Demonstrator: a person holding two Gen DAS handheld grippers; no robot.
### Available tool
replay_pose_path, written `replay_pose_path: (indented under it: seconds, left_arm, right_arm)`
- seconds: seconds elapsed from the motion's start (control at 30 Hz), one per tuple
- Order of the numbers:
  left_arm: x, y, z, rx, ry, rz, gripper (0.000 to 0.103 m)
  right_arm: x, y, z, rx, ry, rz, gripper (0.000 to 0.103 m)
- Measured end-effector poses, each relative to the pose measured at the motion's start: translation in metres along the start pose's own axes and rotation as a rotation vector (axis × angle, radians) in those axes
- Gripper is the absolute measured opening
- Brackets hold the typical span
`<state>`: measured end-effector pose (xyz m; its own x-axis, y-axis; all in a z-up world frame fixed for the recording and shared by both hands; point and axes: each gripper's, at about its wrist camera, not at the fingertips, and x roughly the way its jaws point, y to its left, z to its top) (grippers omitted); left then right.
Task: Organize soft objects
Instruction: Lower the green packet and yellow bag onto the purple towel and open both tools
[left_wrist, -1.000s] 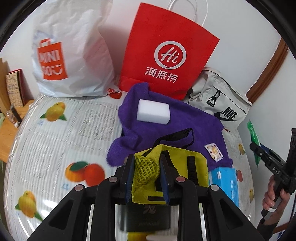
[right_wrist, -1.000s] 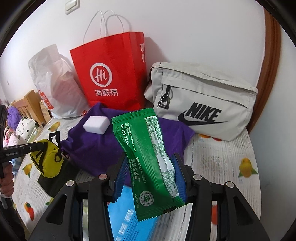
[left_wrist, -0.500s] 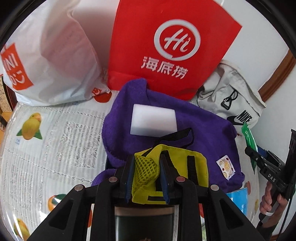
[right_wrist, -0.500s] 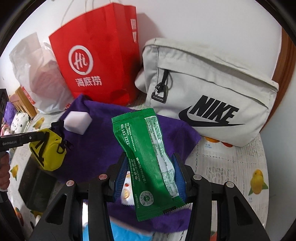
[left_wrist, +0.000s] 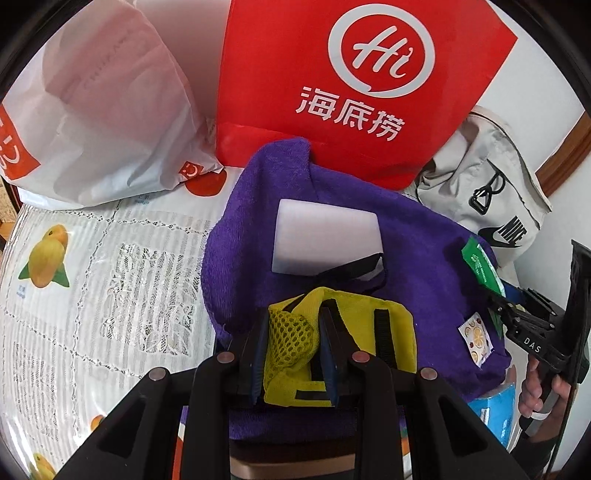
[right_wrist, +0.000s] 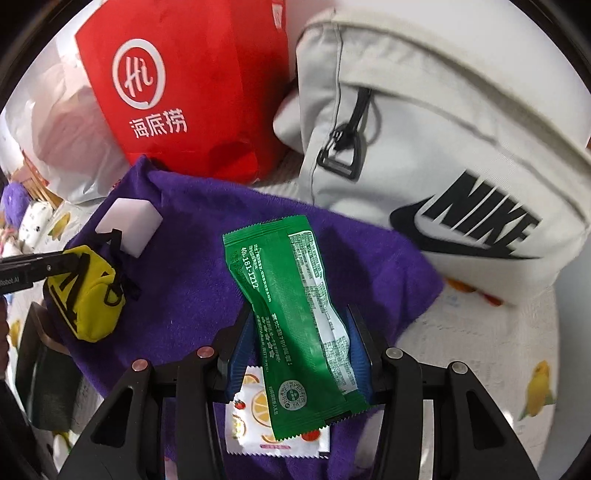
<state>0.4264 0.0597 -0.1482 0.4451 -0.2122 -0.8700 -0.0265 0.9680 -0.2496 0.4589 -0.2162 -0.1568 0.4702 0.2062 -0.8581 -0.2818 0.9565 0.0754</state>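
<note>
Over the purple towel (left_wrist: 424, 266) that lies crumpled on the fruit-print tablecloth (left_wrist: 110, 266), both tools hang with something pinched in them. Clamped in the left gripper (left_wrist: 293, 354) is a small yellow pouch (left_wrist: 354, 343), taken by its mesh side, which bunches up between the blue pads; its black strap loops forward over the white sponge block (left_wrist: 325, 236) resting on the towel. The right gripper (right_wrist: 301, 350) is closed across the lower half of a green foil packet (right_wrist: 291, 314), whose top end sticks up free and tilts to the left. Just under that packet a small white sachet with an orange-slice print (right_wrist: 255, 417) lies flat on the towel. Behind stand a red paper bag (left_wrist: 351, 85), a white plastic bag (left_wrist: 103, 110) and a grey sling bag (right_wrist: 443, 147), and a blue packet (left_wrist: 498, 406) peeks from beneath the towel's edge. All of these things look light and yielding. The pouch is cloth and likely collapses under pressure, so a hold on its seam or strap should be surer than one on the loose mesh. The packet is probably slick and crinkly; a grip across its padded middle, as now, seems safer than one on the thin sealed ends, which may slide out. The sponge should squash easily and wants a gentle squeeze across its short sides. The towel is limp and will drape and drag whatever sits on it, so it is best lifted last, by a gathered fold.
</note>
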Motion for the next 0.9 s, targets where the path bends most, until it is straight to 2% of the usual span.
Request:
replay_pose_path:
  seconds: [0.13,0.4,0.47,0.5,0.53,0.6,0.9]
  left_arm:
    - [0.006,-0.001,0.001,0.016,0.003,0.009,0.025]
    - [0.01,-0.004,0.003,0.028,0.014,0.007,0.026]
    - [0.008,-0.003,0.003,0.034,0.011,0.011,0.03]
    - [0.006,-0.004,0.004,0.039,0.005,0.019,0.035]
    - [0.004,-0.004,0.004,0.041,0.002,0.023,0.045]
    - [-0.003,-0.006,0.005,0.048,-0.013,0.02,0.055]
    - [-0.053,-0.006,-0.01,0.066,-0.101,0.013,0.056]
  right_arm:
    - [0.01,0.002,0.0,-0.026,0.024,-0.032,0.047]
    - [0.02,0.003,-0.001,-0.042,0.062,-0.022,0.05]
    - [0.019,0.005,-0.001,-0.055,0.05,-0.007,0.056]
    - [0.02,0.007,0.001,-0.061,0.044,0.002,0.065]
    - [0.018,0.008,0.0,-0.065,0.035,0.009,0.069]
    - [0.014,0.01,0.001,-0.064,0.019,0.012,0.072]
    - [-0.04,0.011,-0.005,-0.033,-0.061,0.042,0.072]
